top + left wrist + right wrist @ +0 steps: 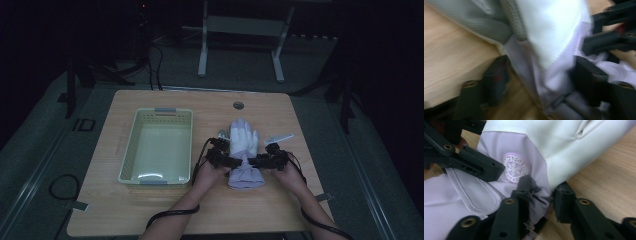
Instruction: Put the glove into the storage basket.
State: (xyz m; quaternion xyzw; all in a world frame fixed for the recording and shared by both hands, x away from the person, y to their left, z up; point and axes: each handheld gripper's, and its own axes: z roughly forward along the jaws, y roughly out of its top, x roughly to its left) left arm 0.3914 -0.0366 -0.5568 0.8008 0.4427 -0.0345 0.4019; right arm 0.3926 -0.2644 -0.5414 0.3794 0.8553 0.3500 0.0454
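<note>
A white and lilac glove (243, 145) lies flat on the wooden table (210, 210), fingers pointing away from me. Both grippers meet at its narrow wrist. My left gripper (238, 161) comes in from the left; in the left gripper view, blurred, its jaws (541, 75) bracket the lilac wrist fabric (551, 77) and touch it on both sides. My right gripper (253, 161) comes in from the right; its jaws (539, 195) pinch a puckered fold of the glove (561, 145) just below a round snowflake emblem (516, 168). The left gripper (469, 165) sits close on the other side.
A pale green slotted basket (131, 145) stands left of the glove with nothing in it. A small grey strip (279, 138) lies just right of the glove's fingers. A round hole (238, 105) marks the table's far edge. A metal stand (240, 30) rises behind the table.
</note>
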